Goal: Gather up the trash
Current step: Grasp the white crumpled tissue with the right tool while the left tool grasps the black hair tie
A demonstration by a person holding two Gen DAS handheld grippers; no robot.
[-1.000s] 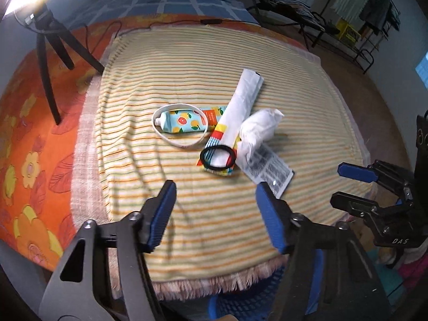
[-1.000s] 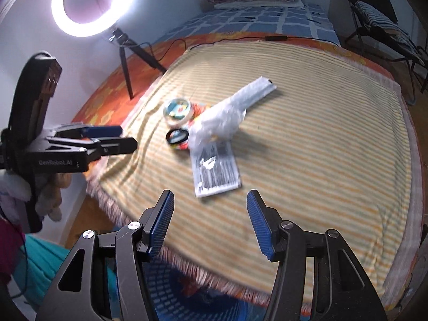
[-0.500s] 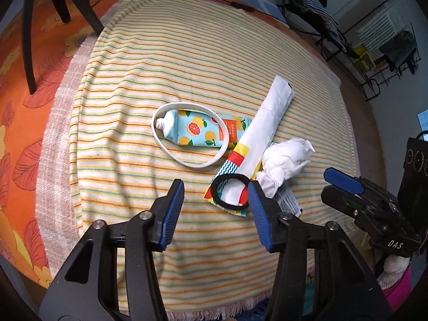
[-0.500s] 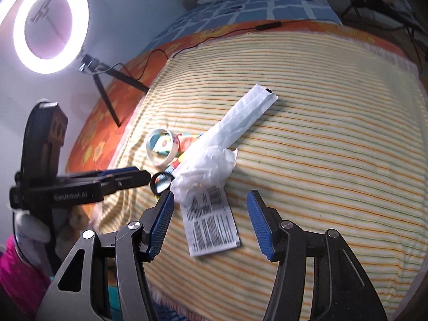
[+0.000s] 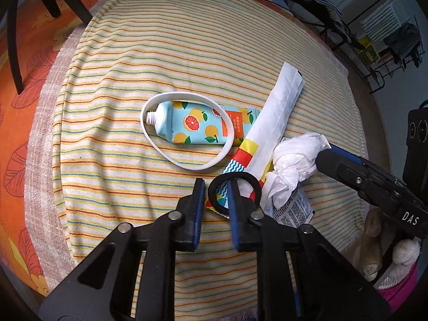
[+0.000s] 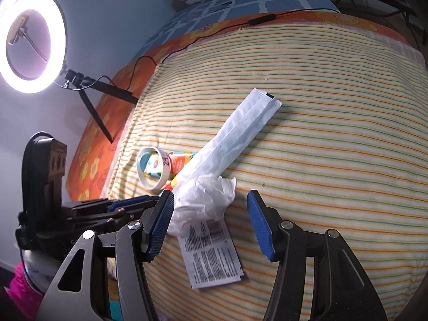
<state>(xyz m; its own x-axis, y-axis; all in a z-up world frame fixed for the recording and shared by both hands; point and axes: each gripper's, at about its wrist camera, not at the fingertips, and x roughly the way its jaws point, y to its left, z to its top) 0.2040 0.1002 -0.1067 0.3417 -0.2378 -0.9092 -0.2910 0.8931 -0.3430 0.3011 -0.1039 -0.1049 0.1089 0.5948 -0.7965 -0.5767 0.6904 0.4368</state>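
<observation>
A trash pile lies on the striped cloth (image 5: 160, 53): a fruit-print tube (image 5: 198, 125) inside a white ring (image 5: 160, 144), a long white wrapper (image 5: 281, 107), a crumpled tissue (image 5: 294, 160), a printed sachet (image 5: 291, 211) and a black hair tie (image 5: 256, 187). My left gripper (image 5: 216, 195) has its jaws narrowed around the near left rim of the hair tie, the right finger inside the loop. My right gripper (image 6: 210, 214) is open, straddling the tissue (image 6: 203, 200) just above the sachet (image 6: 211, 256).
A ring light (image 6: 32, 42) on a tripod stands at the far left on the orange floral sheet (image 5: 24, 61). A black cable (image 6: 240, 24) runs along the cloth's far edge. A chair and rack (image 5: 388, 40) stand beyond the bed.
Both grippers moved in toward the pile. My left jaws narrowed onto the hair tie's rim. My right gripper came down around the tissue.
</observation>
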